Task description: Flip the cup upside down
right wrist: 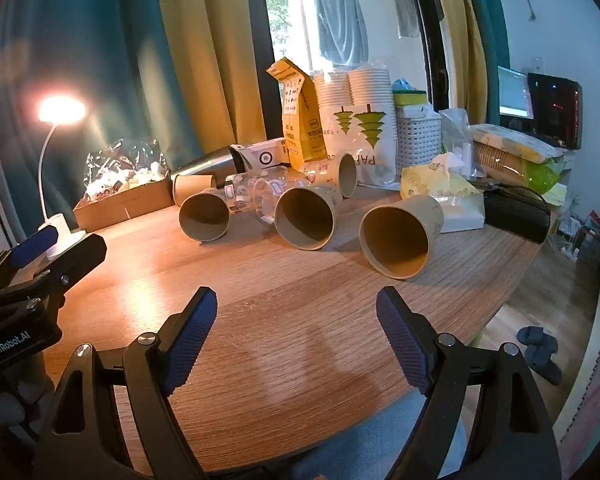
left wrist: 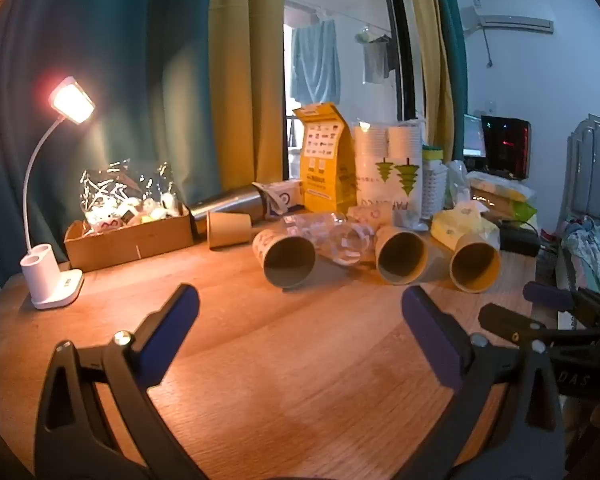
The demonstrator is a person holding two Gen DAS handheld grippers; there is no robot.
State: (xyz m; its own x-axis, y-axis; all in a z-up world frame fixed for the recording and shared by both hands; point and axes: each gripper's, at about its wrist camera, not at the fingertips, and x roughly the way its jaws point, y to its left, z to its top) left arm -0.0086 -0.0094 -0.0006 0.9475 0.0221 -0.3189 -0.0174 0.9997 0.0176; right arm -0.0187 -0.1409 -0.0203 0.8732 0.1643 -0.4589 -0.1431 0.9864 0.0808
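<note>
Left wrist view: three paper cups lie on their sides in a row ahead of the left gripper (left wrist: 300,304), mouths facing it: left cup (left wrist: 285,257), middle cup (left wrist: 401,256), right cup (left wrist: 475,262). A fourth brown cup (left wrist: 229,229) lies sideways behind them to the left, and clear plastic cups (left wrist: 336,235) lie between the left and middle cups. The left gripper's fingers are spread wide, holding nothing and touching nothing, over bare wooden table (left wrist: 284,364). The right gripper (left wrist: 540,312) enters at the right edge; whether its jaws are parted cannot be told here. One lit desk lamp (left wrist: 54,216) stands far left.

Right wrist view: the same three cups lie ahead of the right gripper (right wrist: 296,312): left (right wrist: 205,216), middle (right wrist: 305,218), right (right wrist: 396,236), the last nearest and slightly right of centre. All show brown interiors and rest on their sides. A patterned cup (right wrist: 342,174) lies behind them. The right gripper's fingers are wide apart and empty. The left gripper (right wrist: 48,248) is visible at the left edge.
</note>
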